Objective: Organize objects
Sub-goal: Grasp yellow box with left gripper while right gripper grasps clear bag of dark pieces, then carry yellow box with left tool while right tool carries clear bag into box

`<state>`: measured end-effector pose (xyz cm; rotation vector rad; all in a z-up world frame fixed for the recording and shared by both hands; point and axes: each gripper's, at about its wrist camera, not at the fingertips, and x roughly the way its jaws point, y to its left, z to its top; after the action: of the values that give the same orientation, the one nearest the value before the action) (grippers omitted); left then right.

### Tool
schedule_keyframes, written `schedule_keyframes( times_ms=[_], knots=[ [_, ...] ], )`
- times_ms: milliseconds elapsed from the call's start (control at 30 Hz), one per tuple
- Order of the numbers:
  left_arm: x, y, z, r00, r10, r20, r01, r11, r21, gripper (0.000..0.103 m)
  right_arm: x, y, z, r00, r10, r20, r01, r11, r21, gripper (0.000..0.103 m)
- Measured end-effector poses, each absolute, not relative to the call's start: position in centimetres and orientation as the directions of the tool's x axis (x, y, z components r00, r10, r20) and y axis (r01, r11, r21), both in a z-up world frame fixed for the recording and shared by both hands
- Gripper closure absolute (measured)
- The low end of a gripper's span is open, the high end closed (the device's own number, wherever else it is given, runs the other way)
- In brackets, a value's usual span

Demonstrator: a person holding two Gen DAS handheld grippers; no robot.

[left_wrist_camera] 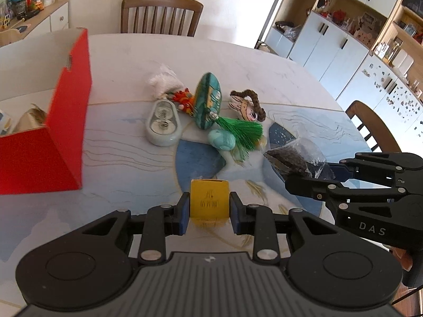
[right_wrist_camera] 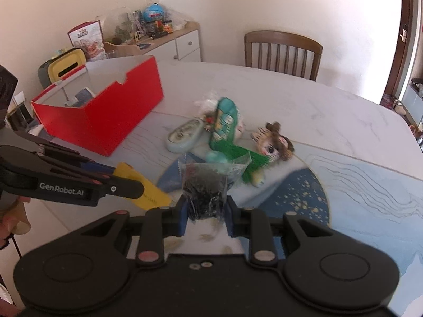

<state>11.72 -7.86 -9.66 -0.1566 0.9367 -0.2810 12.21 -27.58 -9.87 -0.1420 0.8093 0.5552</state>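
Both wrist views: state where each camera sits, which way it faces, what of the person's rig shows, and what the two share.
Left wrist: sits behind the left tool, facing across the table toward a chair; its fingers clamp a yellow block; the right tool shows.
Right wrist: sits behind the right tool, which clamps a clear bag of dark bits; the left tool and a hand show.
Shared: red box, trinket pile, both held items.

The right gripper (left_wrist_camera: 288,170) has the white letters "DAS" on its black side. The left gripper (right_wrist_camera: 156,192) says "GenRobot.AI" in white on its black arm. The yellow block (left_wrist_camera: 209,198) has dark marks too small to read.
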Motion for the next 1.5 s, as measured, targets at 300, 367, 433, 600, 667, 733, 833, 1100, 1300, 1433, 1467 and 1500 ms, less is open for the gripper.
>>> schedule_keyframes(
  times_ms=[300,367,433,600,667,733,833,1100,1300,1433,1467,1500],
  knots=[
    [10.7,-4.3,-6.9,0.611,-0.333,-0.718,0.185,0.942,-0.279,0.074,11.8,-23.7,-7.4,0.572,0.435,-0.695,-0.535,0.84,0.086,0.077],
    [10.5,-3.3,-6.0,0.625,-0.337,-0.704,0.187,0.94,-0.284,0.074,11.8,-22.8,-6.9,0.574,0.44,-0.691,-0.539,0.838,0.086,0.077],
    [10.5,-2.3,-5.1,0.638,-0.337,-0.692,0.187,0.94,-0.285,0.074,11.9,-21.9,-6.3,0.576,0.446,-0.686,-0.546,0.834,0.083,0.077],
    [10.4,0.2,-3.0,0.669,-0.329,-0.666,0.183,0.942,-0.282,0.074,12.4,-19.4,-4.9,0.583,0.455,-0.673,-0.557,0.827,0.077,0.077],
    [10.6,1.3,-2.1,0.678,-0.332,-0.656,0.178,0.94,-0.291,0.074,12.7,-18.4,-4.3,0.585,0.459,-0.668,-0.559,0.825,0.077,0.077],
    [10.8,2.4,-1.1,0.692,-0.332,-0.641,0.175,0.939,-0.297,0.074,13.1,-17.4,-3.6,0.586,0.47,-0.66,-0.566,0.821,0.083,0.077],
    [11.2,4.3,0.7,0.728,-0.314,-0.609,0.17,0.944,-0.283,0.074,13.7,-15.6,-2.6,0.592,0.484,-0.645,-0.577,0.813,0.081,0.077],
    [13.3,9.6,3.0,0.792,-0.225,-0.568,0.094,0.964,-0.249,0.074,15.2,-10.4,-1.1,0.594,0.503,-0.627,-0.605,0.794,0.063,0.077],
    [15.5,13.2,2.4,0.789,-0.164,-0.593,0.025,0.971,-0.236,0.074,16.6,-7.0,-1.3,0.575,0.51,-0.639,-0.622,0.78,0.063,0.077],
    [17.0,15.1,1.3,0.779,-0.135,-0.612,-0.02,0.971,-0.24,0.074,17.9,-4.9,-1.9,0.557,0.508,-0.657,-0.62,0.78,0.077,0.077],
    [17.5,15.4,1.0,0.777,-0.121,-0.617,-0.031,0.973,-0.23,0.074,18.3,-4.4,-2.2,0.552,0.504,-0.664,-0.62,0.781,0.078,0.077],
    [17.8,15.8,0.6,0.775,-0.112,-0.622,-0.039,0.974,-0.224,0.074,18.5,-3.9,-2.5,0.548,0.5,-0.67,-0.619,0.782,0.077,0.077]
  ],
)
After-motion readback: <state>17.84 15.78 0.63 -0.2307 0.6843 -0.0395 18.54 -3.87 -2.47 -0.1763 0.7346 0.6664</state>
